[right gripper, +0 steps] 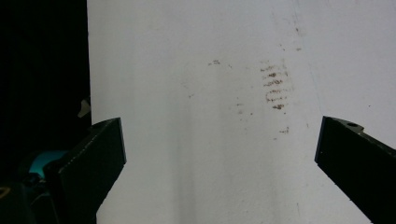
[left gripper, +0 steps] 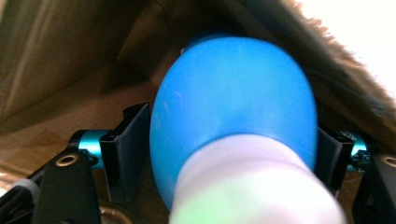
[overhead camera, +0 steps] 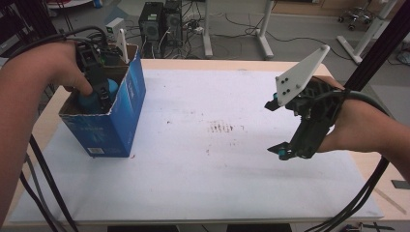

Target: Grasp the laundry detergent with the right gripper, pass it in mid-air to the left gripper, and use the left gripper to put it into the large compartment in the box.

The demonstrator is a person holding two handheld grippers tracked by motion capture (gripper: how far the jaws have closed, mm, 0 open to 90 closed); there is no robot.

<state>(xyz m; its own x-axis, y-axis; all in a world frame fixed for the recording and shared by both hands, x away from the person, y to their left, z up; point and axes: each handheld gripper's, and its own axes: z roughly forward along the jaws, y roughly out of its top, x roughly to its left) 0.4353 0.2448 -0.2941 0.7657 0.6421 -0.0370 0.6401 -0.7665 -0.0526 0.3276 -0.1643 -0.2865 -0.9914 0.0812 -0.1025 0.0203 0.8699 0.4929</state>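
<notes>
Left claw (overhead camera: 96,92): down inside the blue box (overhead camera: 123,116), jaws clamped on either side of the blue bulb (left gripper: 233,116)
Right claw (overhead camera: 278,128): jaws wide apart, holding nothing, above the white tabletop (overhead camera: 193,169)

The right gripper (right gripper: 219,163) holds its fingers (right gripper: 95,163) wide apart over a stained white sheet (right gripper: 210,140).

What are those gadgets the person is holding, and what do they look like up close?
Each is a handheld gripper. The right gripper is a black frame with two flat black jaws, turquoise fittings at the jaw joints, a pale three-cornered plate with dark screws on top, and thick black cables trailing away. The left gripper matches: black jaws, turquoise fittings. No sleeves show on the forearms.
</notes>
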